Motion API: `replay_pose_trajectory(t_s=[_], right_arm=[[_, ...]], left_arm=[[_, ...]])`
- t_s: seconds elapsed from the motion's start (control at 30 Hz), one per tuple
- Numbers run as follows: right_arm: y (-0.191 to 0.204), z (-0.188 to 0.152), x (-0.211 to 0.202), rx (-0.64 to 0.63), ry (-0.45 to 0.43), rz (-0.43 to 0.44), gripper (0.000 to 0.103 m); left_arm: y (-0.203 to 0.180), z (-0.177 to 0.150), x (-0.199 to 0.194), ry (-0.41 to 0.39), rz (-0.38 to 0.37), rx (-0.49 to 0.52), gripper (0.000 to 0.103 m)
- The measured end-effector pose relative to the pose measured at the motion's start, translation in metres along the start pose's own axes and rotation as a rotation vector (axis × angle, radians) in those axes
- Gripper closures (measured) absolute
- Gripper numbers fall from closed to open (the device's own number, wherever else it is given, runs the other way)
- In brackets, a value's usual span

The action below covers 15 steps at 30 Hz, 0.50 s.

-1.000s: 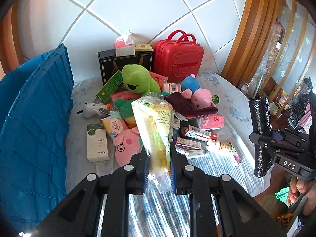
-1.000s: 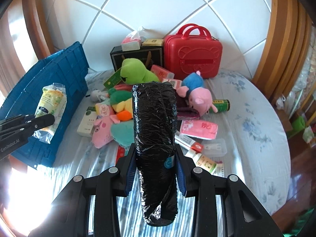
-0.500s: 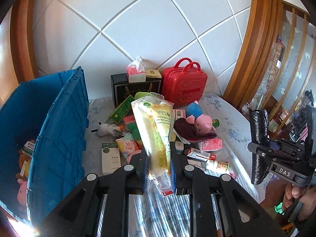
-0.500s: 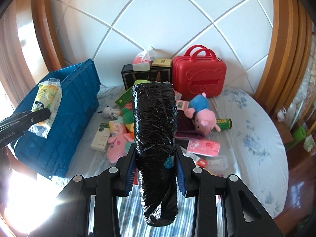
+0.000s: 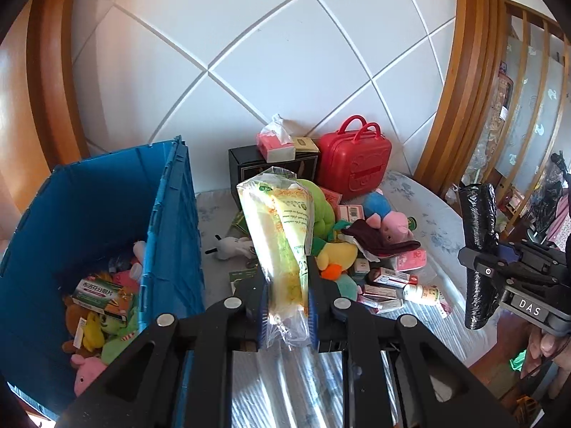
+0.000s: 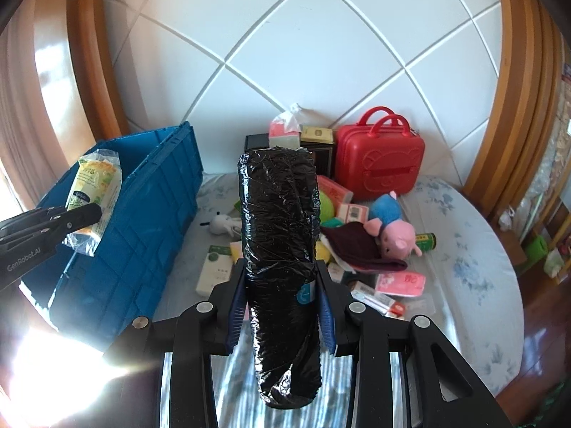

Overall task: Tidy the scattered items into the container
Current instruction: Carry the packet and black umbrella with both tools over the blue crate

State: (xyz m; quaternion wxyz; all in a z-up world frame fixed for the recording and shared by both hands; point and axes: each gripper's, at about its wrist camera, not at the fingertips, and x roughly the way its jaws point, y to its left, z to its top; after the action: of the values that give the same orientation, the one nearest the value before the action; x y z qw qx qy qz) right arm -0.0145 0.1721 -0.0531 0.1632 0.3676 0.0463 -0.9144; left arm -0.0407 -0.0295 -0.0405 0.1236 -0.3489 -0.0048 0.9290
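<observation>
My left gripper (image 5: 285, 303) is shut on a clear yellow-green snack bag (image 5: 282, 235), held upright above the bed beside the blue crate (image 5: 171, 221). In the right wrist view the bag (image 6: 93, 192) hangs over the crate's rim (image 6: 157, 164). My right gripper (image 6: 282, 306) is shut on a black plastic-wrapped roll (image 6: 280, 242), which also shows at the right of the left wrist view (image 5: 478, 249). The crate holds plush toys and a medicine box (image 5: 101, 294).
On the flowered bed (image 6: 460, 260) lie a pink pig plush (image 6: 392, 232), a dark red cloth (image 6: 360, 249), a green plush (image 5: 321, 210), several small boxes (image 5: 389, 281) and a white box (image 6: 214, 271). A red case (image 6: 378, 164) and black box (image 5: 246, 164) stand by the wall.
Both grippers have risen and pulled back from the pile. The left gripper has swung toward the crate, whose inside now shows. Both still hold their items.
</observation>
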Motion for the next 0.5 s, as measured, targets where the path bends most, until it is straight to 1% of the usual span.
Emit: replay_pose_trajectory(t_s=[0.2, 0.5], right_arm=[[0.049, 0.01, 0.005, -0.034, -0.01, 0.02, 0.069], [0.114, 0.024, 0.014, -0.087, -0.026, 0.061, 0.069]], left_arm=[[0.046, -0.002, -0.015, -0.023, 0.017, -0.03, 0.086], [0.099, -0.009, -0.028, -0.035, 0.033, -0.074, 0.086]])
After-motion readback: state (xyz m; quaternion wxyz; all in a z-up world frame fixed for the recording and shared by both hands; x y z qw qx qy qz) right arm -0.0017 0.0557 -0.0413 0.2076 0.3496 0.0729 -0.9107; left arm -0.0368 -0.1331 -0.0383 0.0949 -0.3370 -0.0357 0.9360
